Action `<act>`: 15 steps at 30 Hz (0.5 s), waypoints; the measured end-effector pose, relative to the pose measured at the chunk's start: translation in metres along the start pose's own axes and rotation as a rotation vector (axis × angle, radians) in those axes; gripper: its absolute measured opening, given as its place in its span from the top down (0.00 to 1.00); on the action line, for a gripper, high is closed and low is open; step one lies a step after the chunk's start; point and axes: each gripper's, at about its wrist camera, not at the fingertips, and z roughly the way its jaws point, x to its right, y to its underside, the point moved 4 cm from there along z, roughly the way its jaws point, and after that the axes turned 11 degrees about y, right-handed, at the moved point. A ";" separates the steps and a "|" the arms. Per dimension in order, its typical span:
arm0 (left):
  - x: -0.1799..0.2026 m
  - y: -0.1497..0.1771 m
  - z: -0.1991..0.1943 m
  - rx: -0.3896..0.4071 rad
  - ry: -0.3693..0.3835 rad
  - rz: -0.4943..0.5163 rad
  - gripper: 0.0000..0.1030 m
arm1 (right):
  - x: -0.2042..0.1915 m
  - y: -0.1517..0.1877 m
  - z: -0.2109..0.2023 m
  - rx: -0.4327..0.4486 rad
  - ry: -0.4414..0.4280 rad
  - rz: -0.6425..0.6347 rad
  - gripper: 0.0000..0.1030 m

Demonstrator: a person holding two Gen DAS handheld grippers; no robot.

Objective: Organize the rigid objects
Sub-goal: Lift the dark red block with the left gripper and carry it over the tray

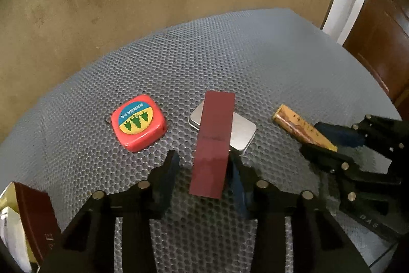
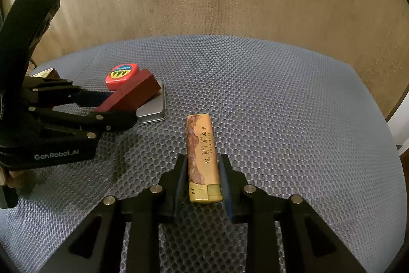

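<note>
Pose: both grippers tilt steeply down over the grey honeycomb-mesh pad [image 1: 230, 55]. The left gripper [image 1: 204, 160] straddles the near end of the dark red flat rectangular box [image 1: 213, 142]. I see mesh between its left finger [image 1: 172, 165] and the box edge, while the other finger sits against the box, so the fingers are spread and not pinching. From the right wrist camera the box is tilted, its far end lying on the tin. A hand [image 2: 7, 175] grips the left tool's handle at the frame edge.

The right gripper [image 2: 202, 163] has both pads pressed against the sides of the gold-and-brown printed lighter [image 2: 203, 152], pinching it near its cap end, body pointing away over the pad.

Count: one dark red box, one lighter, one flat silver metal tin [image 1: 241, 131], one red rounded-square tape measure with a blue-and-yellow tree label [image 1: 138, 123].

Surroundings: the tape measure lies just left of the tin, apart from it. An open maroon carton with a gold lining [image 1: 30, 216] sits at the pad's near left edge. A brown wooden door [image 1: 378, 42] with white trim stands to the right. The tin under the box blocks its far end from lying flat.
</note>
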 end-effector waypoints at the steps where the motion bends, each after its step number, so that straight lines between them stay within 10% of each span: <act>1: 0.002 0.000 0.000 0.005 0.010 -0.005 0.77 | 0.001 0.000 0.000 0.000 -0.002 0.003 0.75; 15: 0.007 0.019 -0.041 0.049 -0.003 -0.033 0.82 | -0.002 0.000 -0.004 0.003 0.023 -0.016 0.74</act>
